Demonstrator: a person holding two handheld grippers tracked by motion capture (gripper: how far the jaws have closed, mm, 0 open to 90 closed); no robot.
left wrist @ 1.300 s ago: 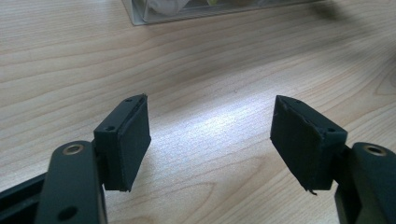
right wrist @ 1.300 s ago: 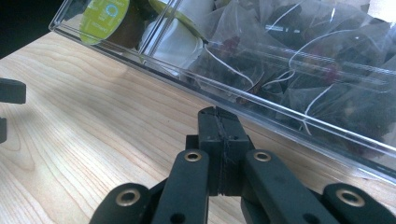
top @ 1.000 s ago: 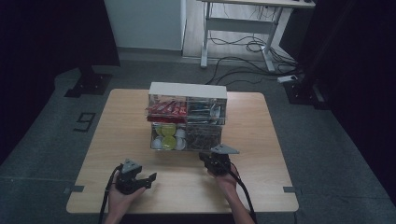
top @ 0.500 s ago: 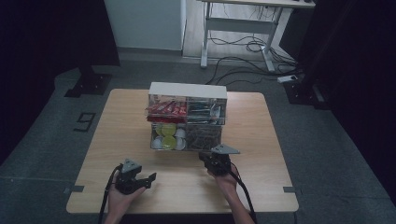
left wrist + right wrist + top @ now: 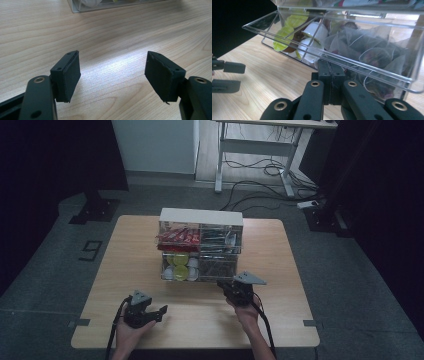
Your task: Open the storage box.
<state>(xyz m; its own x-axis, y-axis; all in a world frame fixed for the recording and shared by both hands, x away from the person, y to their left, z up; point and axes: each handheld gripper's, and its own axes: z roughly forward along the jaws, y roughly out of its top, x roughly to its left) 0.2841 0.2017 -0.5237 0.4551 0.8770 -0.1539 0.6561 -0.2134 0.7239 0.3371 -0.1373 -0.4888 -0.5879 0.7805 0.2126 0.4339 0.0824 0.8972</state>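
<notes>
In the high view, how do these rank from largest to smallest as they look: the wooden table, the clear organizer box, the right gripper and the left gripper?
1. Wooden table
2. Clear organizer box
3. Right gripper and left gripper: they look alike in size, so I do not rank them.

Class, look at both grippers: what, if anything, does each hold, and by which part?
The left gripper is open over bare table, holding nothing. The right gripper is shut at the clear drawer's front edge; whether it grips it cannot be told.
</notes>
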